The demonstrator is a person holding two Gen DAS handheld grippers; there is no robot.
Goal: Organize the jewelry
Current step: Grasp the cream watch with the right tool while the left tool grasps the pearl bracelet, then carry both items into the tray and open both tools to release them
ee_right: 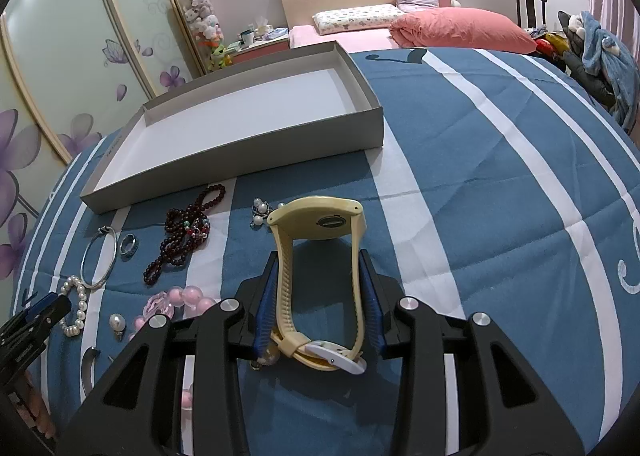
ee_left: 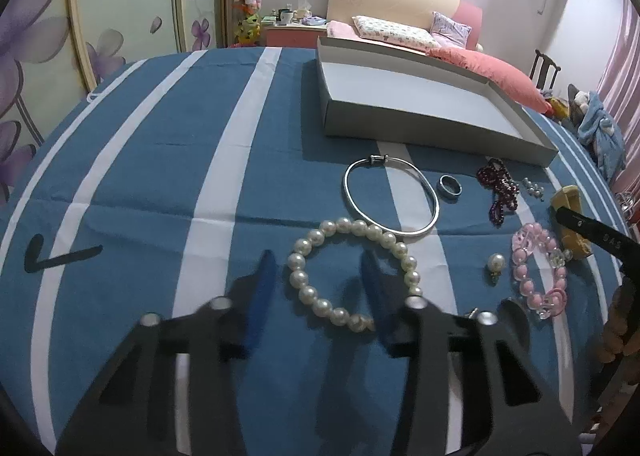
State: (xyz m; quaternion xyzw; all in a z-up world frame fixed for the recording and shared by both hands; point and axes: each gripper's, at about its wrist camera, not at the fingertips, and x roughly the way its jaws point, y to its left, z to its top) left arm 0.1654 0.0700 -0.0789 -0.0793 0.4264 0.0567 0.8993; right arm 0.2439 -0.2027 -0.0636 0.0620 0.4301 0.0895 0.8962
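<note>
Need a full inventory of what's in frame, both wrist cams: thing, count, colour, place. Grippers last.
Shallow cardboard tray: 1, grey, empty, far side of the cloth.
Striped cloth: 1, blue and white, under everything.
Pearl bead bracelet: 1, white, between the left jaws.
Thin metal bangle: 1, silver, beyond the pearls.
Metal ring: 1, silver, right of the bangle.
Dark bead strand: 1, dark red, before the tray.
Small pearl cluster: 1, white, by the watch.
Pink bead bracelet: 1, pink and clear, near edge.
Loose pearl earring: 1, white, left of the pink bracelet.
Plastic wristwatch: 1, cream, in the right jaws.
Left gripper: black, blue pads, open around the pearls.
Right gripper: black, blue pads, shut on the strap.
</note>
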